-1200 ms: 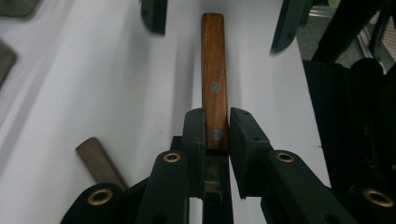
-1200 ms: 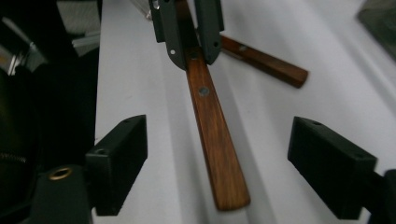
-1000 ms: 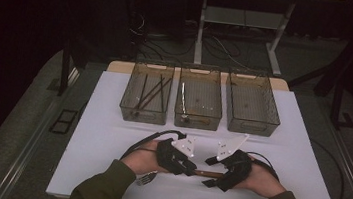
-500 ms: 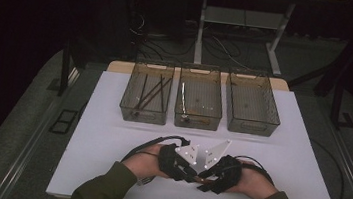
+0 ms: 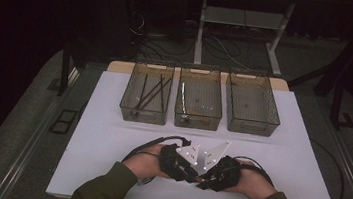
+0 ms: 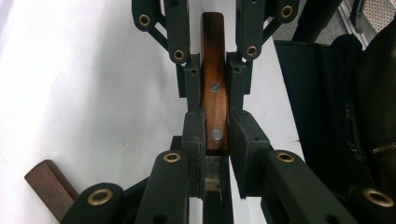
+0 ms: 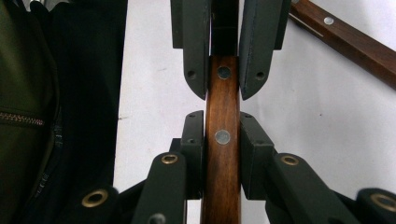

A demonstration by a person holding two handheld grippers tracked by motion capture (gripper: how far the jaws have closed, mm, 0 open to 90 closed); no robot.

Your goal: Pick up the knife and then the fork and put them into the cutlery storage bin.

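1. Wood is the material at the centre of the high view: we see the left gripper and the right gripper meeting nose to nose near the front edge of the white table, but the wooden handle between them is hidden there by the black bodies and the 2 grey plates. Behind them stand 3 clear bins in a row: the left bin holds dark sticks, the middle bin a pale curved piece, and the contents of the right bin are too small for us to tell. We can read no brand, label or writing anywhere.

2. From the left gripper view we see our own jaws clenched on the wooden handle, pads pressing both flat sides beside its lower rivet. Beyond, the other gripper's jaws flank the same handle around its upper rivet. A second wooden handle lies on the table at lower left, apart from the jaws.

3. From the right gripper view we see the handle running straight up between our jaws, which have just been closing and now press on both its sides. The other gripper's jaws grasp it farther along, at the next rivet. Another wooden handle lies slantwise at upper right, well apart.
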